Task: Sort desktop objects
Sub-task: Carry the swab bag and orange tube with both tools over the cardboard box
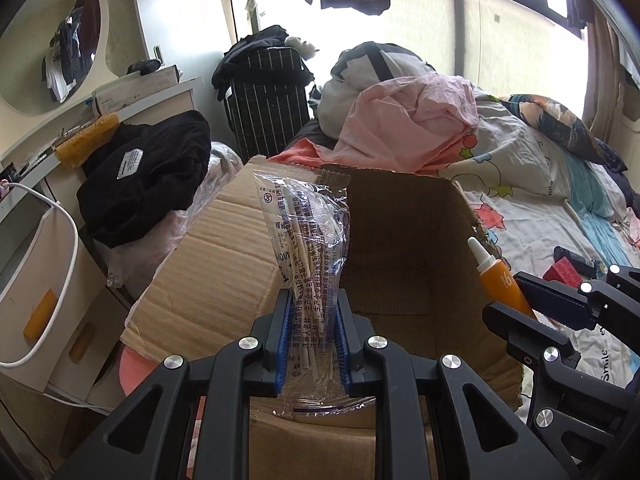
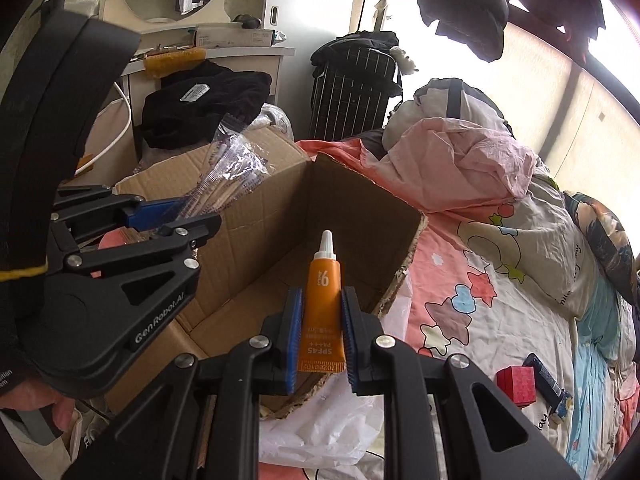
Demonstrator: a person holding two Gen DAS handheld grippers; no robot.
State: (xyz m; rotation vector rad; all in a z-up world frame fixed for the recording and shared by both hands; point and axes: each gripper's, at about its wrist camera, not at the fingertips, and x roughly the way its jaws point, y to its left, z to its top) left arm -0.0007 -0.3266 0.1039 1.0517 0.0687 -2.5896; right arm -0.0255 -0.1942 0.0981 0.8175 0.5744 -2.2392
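Note:
My left gripper (image 1: 313, 308) is shut on a clear plastic packet of chopsticks (image 1: 310, 240), held upright above the open cardboard box (image 1: 224, 264). The right gripper (image 1: 516, 300) shows at the right of that view, clamped on an orange tube (image 1: 500, 280). In the right wrist view my right gripper (image 2: 321, 304) is shut on the orange tube (image 2: 322, 300), white cap pointing up over the cardboard box (image 2: 280, 216) opening. The left gripper (image 2: 196, 216) appears at the left with the packet of chopsticks (image 2: 232, 176) sticking out of it.
A bed with a cartoon-print sheet (image 2: 500, 300) and a pile of pink bedding (image 1: 416, 120) lies to the right. A small red box (image 2: 518, 384) and a dark blue item (image 2: 548, 380) rest on the sheet. A white plastic bag (image 2: 320, 420) lies below the box. Black clothes (image 1: 148, 184) sit left.

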